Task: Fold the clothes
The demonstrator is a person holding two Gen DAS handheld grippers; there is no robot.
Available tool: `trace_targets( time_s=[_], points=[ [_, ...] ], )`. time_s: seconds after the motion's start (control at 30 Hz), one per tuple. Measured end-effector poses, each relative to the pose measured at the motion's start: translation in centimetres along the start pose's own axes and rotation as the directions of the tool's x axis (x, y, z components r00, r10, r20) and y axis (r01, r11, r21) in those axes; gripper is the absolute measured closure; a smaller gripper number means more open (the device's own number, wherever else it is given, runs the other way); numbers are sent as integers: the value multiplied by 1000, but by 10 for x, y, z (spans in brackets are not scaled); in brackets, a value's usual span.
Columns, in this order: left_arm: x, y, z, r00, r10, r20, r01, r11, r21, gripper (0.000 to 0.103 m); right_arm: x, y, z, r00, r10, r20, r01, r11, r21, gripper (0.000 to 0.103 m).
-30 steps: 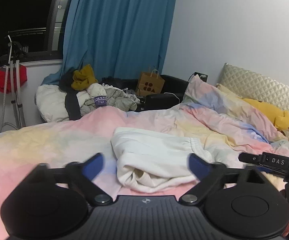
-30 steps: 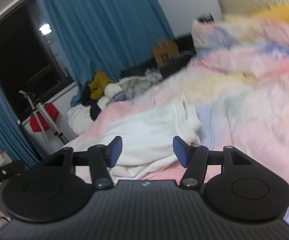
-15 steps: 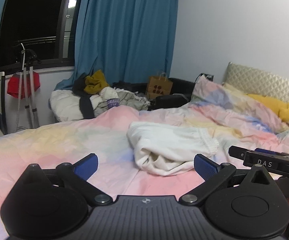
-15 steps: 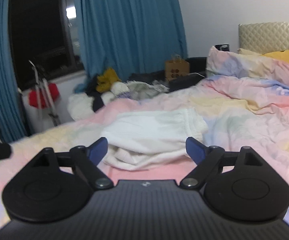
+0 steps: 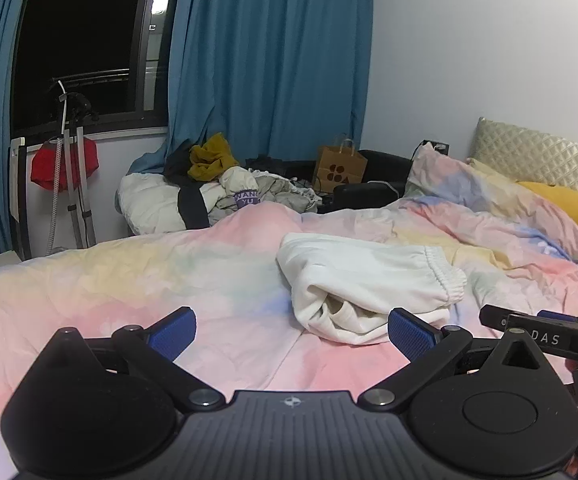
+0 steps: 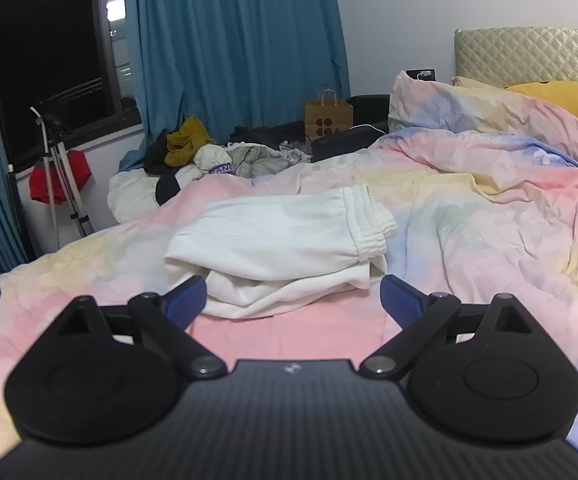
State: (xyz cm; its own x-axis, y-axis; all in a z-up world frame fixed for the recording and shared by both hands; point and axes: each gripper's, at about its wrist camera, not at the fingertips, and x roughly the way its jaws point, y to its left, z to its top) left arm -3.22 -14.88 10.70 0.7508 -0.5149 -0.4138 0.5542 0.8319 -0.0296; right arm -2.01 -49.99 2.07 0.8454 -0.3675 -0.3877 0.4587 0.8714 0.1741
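Both claws pulled back from white sweatpants (image 6: 277, 240); left claw (image 5: 291, 334), right claw (image 6: 293, 298) wide open, empty.

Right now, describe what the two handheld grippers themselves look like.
Both the left gripper and right gripper are matte black, with a ribbed body bearing a small emblem, two round disc housings, linkage arms with silver pivot screws, and blue textured fingertips. In the left view, a black bar beside it reads "DAS". No cables or sleeves show.

Left gripper (image 5: 292, 332) and right gripper (image 6: 293, 297): black ribbed bodies, round black hubs, silver pivot screws, blue textured pads (image 5: 412, 335).
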Motion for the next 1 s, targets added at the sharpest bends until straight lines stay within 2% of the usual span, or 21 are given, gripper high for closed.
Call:
trace_targets(
  time_s=[0.2, 1.0],
  points=[
    [7, -4, -2, 1000, 15, -16, -14, 1000, 17, 0, 0, 5, -2, 1000, -7, -3, 7, 999, -33, 8],
    [7, -9, -4, 999, 33, -21, -32, 999, 28, 0, 2, 7, -3, 999, -33, -4, 32, 998, -46, 8]
  ],
)
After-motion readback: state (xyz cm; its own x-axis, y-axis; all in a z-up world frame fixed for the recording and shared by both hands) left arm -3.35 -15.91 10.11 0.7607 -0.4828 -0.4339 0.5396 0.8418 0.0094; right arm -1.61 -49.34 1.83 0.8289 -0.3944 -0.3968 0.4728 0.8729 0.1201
